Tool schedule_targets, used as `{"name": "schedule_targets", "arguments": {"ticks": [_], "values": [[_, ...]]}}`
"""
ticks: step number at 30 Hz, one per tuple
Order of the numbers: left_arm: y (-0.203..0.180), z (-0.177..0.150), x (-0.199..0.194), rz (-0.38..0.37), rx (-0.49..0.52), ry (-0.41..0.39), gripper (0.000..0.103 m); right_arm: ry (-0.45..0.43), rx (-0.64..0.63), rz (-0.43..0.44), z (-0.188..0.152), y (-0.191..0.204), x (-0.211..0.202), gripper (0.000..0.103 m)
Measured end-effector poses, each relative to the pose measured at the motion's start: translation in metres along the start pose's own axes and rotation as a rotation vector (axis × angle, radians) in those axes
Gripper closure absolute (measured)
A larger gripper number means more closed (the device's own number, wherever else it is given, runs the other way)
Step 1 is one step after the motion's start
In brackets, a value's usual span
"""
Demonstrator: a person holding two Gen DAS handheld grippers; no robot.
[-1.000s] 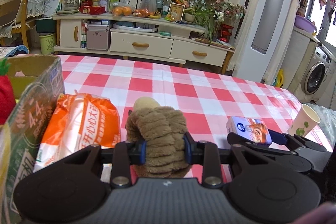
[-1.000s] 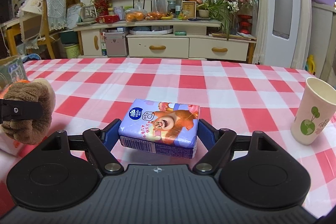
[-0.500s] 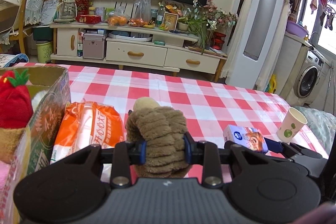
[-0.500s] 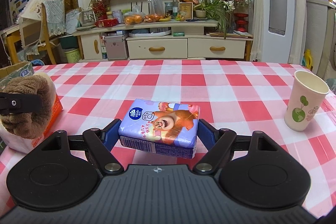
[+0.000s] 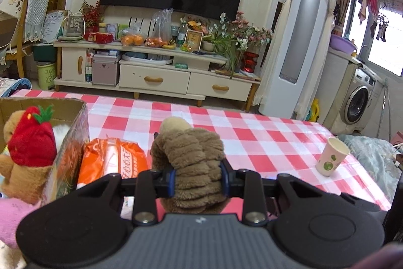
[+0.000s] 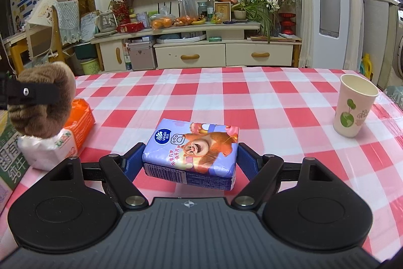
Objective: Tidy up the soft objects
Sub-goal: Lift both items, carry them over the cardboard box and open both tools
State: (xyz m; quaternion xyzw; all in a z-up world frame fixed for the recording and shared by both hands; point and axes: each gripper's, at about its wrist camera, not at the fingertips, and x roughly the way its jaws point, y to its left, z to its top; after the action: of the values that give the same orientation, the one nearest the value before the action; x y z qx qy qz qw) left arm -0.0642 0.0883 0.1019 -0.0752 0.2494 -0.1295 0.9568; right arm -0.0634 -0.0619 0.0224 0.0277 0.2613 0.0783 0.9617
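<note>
Checkered worktop (image 6: 252, 102): left tongs (image 5: 198, 179) pinch plush toy (image 5: 194, 165) mid-body, squashy; right tongs (image 6: 190, 160) clamp tissue pack (image 6: 194, 150) sides, light, slippery.

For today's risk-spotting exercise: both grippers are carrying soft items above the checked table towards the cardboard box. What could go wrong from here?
1. The cardboard box already holds a strawberry-capped plush, so the brown plush in the left gripper may not settle inside.
2. The right gripper pinches the tissue pack only at its ends; the soft pack could buckle and slip.
3. The orange packet lies beside the box, and a low pass might snag it.
</note>
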Motion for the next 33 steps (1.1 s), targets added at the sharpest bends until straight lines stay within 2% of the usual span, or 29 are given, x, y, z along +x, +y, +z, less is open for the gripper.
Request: {"name": "schedule_targets", "arguments": {"ticks": [15, 23, 33], "values": [[0.019, 0.009, -0.035, -0.055, -0.025, -0.075, 0.072, -0.021, -0.024, 0.027, 0.0, 0.027, -0.029, 0.006], [0.038, 0.015, -0.052, -0.037, -0.052, -0.124, 0.072, -0.064, -0.074, 0.102, 0.012, 0.064, -0.047, 0.006], [0.079, 0.024, -0.079, 0.042, -0.13, -0.216, 0.072, -0.122, -0.138, 0.258, 0.026, 0.121, -0.074, 0.006]]}}
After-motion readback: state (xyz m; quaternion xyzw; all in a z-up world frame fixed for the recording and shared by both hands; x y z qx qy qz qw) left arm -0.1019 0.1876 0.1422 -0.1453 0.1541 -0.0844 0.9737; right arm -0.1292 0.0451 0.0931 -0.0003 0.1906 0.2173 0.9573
